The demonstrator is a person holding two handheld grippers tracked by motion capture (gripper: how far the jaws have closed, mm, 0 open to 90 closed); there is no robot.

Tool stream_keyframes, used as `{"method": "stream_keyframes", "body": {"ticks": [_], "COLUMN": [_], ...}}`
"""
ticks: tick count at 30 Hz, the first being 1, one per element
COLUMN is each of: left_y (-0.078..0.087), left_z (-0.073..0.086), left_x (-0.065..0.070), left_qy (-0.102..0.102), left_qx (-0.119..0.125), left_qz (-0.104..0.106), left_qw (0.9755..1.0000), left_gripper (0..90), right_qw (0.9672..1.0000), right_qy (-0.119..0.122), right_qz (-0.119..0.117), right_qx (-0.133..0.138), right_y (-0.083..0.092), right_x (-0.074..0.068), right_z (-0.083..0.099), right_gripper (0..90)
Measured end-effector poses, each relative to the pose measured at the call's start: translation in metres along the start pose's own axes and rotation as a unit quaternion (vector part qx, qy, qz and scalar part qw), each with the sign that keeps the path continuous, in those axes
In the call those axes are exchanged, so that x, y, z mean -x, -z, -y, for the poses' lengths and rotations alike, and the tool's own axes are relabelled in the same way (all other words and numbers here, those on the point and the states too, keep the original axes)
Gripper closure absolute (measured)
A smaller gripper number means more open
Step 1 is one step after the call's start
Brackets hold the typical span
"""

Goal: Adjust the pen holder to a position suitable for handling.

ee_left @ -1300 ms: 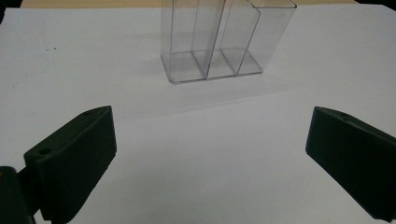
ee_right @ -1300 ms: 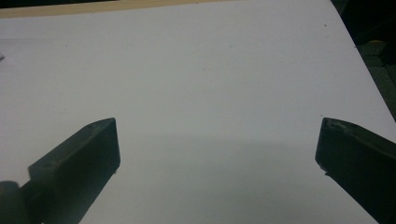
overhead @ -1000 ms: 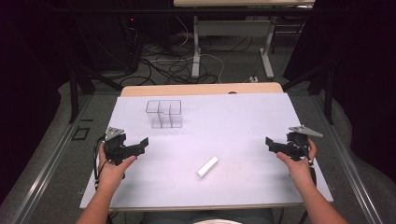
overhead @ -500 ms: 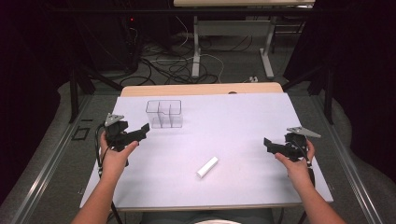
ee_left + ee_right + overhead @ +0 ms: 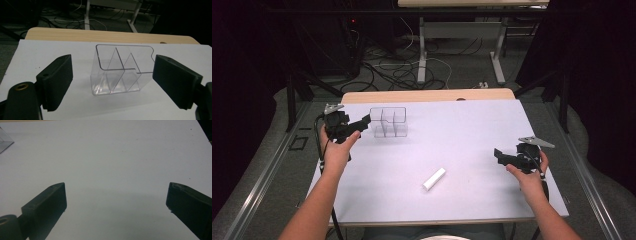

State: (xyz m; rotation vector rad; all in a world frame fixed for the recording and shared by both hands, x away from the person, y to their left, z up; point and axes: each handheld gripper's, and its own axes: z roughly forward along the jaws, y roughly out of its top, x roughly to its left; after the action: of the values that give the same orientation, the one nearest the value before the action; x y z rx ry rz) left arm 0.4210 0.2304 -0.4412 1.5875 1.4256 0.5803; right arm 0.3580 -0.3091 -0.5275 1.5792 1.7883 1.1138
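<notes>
High view: fixed, above the person's edge of the table, looking forward and down; far enough to take in the whole top plus the floor and cables behind. Left gripper view: low, close, looking along its jaws toward the far edge, with the clear box dead ahead and near. Right gripper view: close, angled down at bare white top. Shared: the box is in high view too, and its corner clips the right gripper view.

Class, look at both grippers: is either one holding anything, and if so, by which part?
Nothing is held. The left gripper has its jaws open, lined up on the clear organizer without touching it; the right gripper is open over the bare table.
</notes>
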Motion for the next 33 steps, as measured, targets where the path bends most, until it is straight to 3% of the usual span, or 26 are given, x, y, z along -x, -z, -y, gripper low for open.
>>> {"method": "stream_keyframes", "body": {"ticks": [10,15,21,27,29,33], "left_y": [-0.014,-0.022,-0.033,-0.045,-0.048,-0.055], "left_z": [-0.019,-0.025,-0.034,-0.045,-0.045,-0.045], "left_x": [-0.001,0.001,0.002,0.002,0.003,0.005], "left_qy": [0.004,-0.011,-0.014,-0.02,-0.015,-0.023], "left_qx": [-0.011,-0.013,-0.022,-0.053,-0.051,-0.075], "left_qz": [-0.019,-0.034,-0.045,-0.046,-0.049,-0.052], "left_qw": [0.9998,0.9993,0.9986,0.9973,0.9974,0.9956], "left_gripper": [25.9,33.3,36.0,38.8,41.6,46.0], "right_qw": [1.0,1.0,1.0,0.9999,0.9999,0.9999], "right_qy": [0.002,0.006,0.004,0.005,0.008,0.008], "right_qz": [-0.002,-0.001,-0.003,-0.006,-0.008,-0.008], "right_qx": [-0.003,-0.003,-0.004,-0.01,-0.009,-0.008], "right_y": [-0.001,-0.002,-0.002,-0.003,-0.003,-0.003], "right_x": [-0.002,-0.002,-0.002,-0.005,-0.005,-0.004], "right_z": [0.001,0.001,0.002,0.002,0.002,0.001], "right_gripper": [2.9,3.7,3.7,3.7,3.8,4.1]}}
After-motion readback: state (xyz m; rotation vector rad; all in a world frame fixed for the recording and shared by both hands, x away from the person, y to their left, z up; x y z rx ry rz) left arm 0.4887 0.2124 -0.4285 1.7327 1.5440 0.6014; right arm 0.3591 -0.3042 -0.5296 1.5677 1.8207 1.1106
